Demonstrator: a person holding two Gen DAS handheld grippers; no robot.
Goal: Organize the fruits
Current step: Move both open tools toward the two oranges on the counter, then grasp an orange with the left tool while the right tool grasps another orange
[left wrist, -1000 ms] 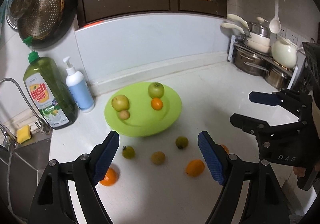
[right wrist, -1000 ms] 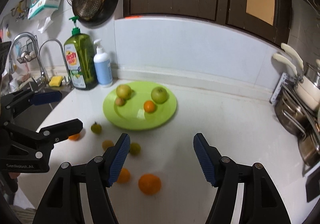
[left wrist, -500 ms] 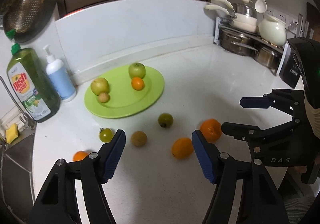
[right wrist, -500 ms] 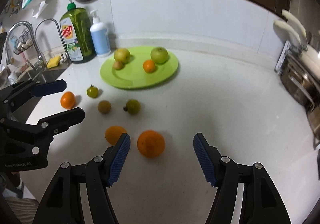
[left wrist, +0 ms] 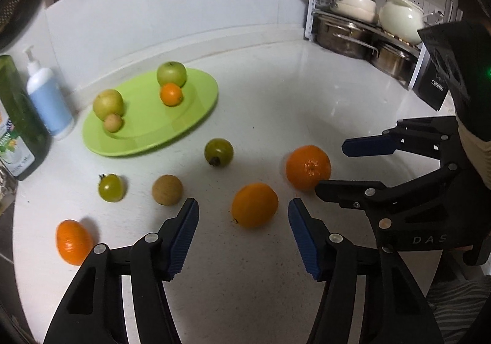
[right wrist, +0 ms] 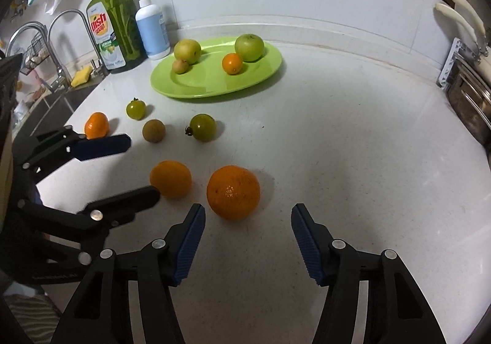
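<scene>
Both tongs hover low over the white desk with their blue pads wide apart and nothing between them. The left tongs open toward an orange lying just ahead of the pads; it is slightly oval, its long axis running roughly crosswise to the tongs, with a small stem mark at its lower left. The right tongs face a larger, rounder orange that sits just ahead of the left pad, its navel turned up toward the camera. These two oranges lie near each other without touching.

Further toward the back wall, loose on the desk, sit a dark green tomato with its stem pointing left, a brown round fruit, a smaller green tomato with its stem up, and a small orange nearest the sink-side edge, its long axis tilted.

The green plate rests near the back edge of the desk and carries two green apples, a small orange and a small brownish fruit. A dish soap bottle and a white pump bottle stand upright beside the plate on its sink side.
</scene>
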